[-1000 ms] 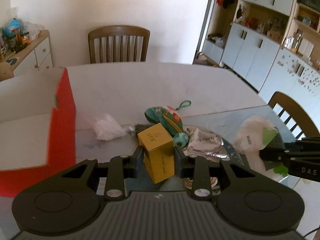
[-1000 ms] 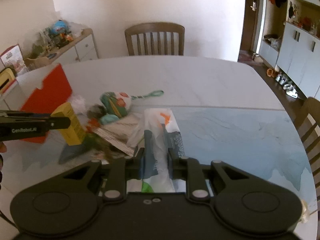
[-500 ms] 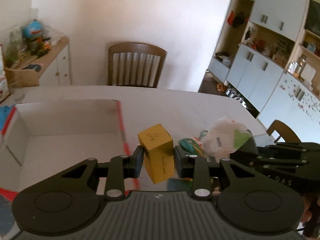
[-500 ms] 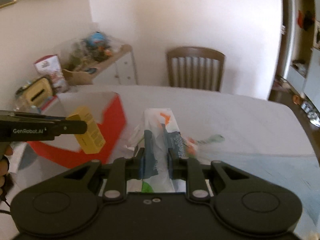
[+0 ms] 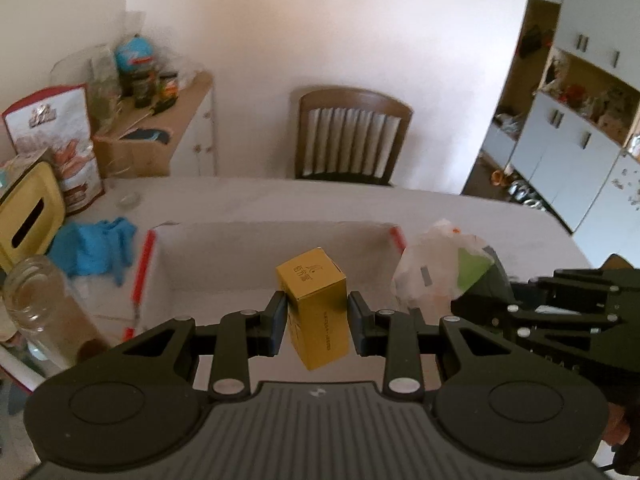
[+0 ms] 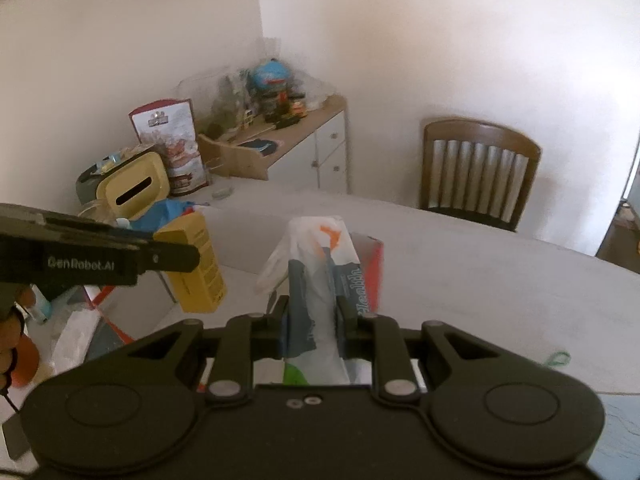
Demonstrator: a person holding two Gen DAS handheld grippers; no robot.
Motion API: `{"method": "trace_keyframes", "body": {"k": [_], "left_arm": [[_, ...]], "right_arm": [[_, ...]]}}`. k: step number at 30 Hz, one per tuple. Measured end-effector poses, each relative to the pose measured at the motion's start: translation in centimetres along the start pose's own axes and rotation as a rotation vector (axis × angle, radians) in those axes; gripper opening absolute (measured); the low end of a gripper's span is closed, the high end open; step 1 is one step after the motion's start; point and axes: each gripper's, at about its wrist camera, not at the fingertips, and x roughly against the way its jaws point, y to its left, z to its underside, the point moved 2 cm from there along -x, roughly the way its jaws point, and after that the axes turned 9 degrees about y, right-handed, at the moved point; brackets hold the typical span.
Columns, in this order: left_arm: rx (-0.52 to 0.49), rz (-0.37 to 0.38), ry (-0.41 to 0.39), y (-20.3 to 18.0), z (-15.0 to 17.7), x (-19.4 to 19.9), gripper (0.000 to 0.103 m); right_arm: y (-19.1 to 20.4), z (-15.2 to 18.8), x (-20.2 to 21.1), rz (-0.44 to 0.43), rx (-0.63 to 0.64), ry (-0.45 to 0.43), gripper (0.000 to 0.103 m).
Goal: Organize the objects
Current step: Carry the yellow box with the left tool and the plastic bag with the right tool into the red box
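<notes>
Above the open white cardboard box with red outer walls (image 5: pixel 256 256), the left gripper (image 5: pixel 316 322) holds a small yellow rectangular carton (image 5: pixel 316 312) in the air, its two fingers pinching the carton's opposite side faces. The carton is tilted, with its printed top leaning toward the far box wall. To the right, beside the box's right corner, the right gripper (image 6: pixel 312 326) holds a crumpled white plastic bag with orange, green and grey-blue print (image 6: pixel 320 276), its fingers pinched onto the bag's gathered lower part; the bag's upper part stands above the fingers. In the right wrist view the yellow carton (image 6: pixel 196 264) hangs left of the bag and apart from it. Box and grippers are over a white dining table (image 6: pixel 500 276). Left of the box lie a blue cloth (image 5: pixel 96 246), a clear glass jar (image 5: pixel 44 312) and a yellow tissue holder (image 5: pixel 28 216). A brown wooden chair (image 5: pixel 352 140) stands at the table's far side.
</notes>
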Motion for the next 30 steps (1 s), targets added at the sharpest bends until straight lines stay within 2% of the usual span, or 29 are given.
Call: {"method": "trace_keyframes", "body": {"k": [7, 11, 16, 25, 30], "left_arm": [[-0.009, -0.045, 0.102, 3.8, -0.2, -4.4, 0.032], [-0.031, -0.083, 0.149, 4.7, 0.6, -6.7, 0.032], [-0.053, -0.083, 0.212, 5.2, 0.7, -8.9, 0.032], [-0.089, -0.087, 0.281, 5.2, -0.2, -11.8, 0.032], [-0.094, -0.094, 0.276, 4.9, -1.2, -12.6, 0.032]], "right_arm": [[2.4, -1.9, -5.8, -0.009, -0.015, 0.097, 0.020], [3.7, -1.8, -8.7, 0.018, 0.025, 0.152, 0.020], [4.7, -0.9, -11.5, 0.049, 0.079, 0.217, 0.020], [4.9, -0.2, -13.7, 0.062, 0.084, 0.274, 0.020], [4.7, 0.1, -14.4, 0.065, 0.071, 0.302, 0.021]]}}
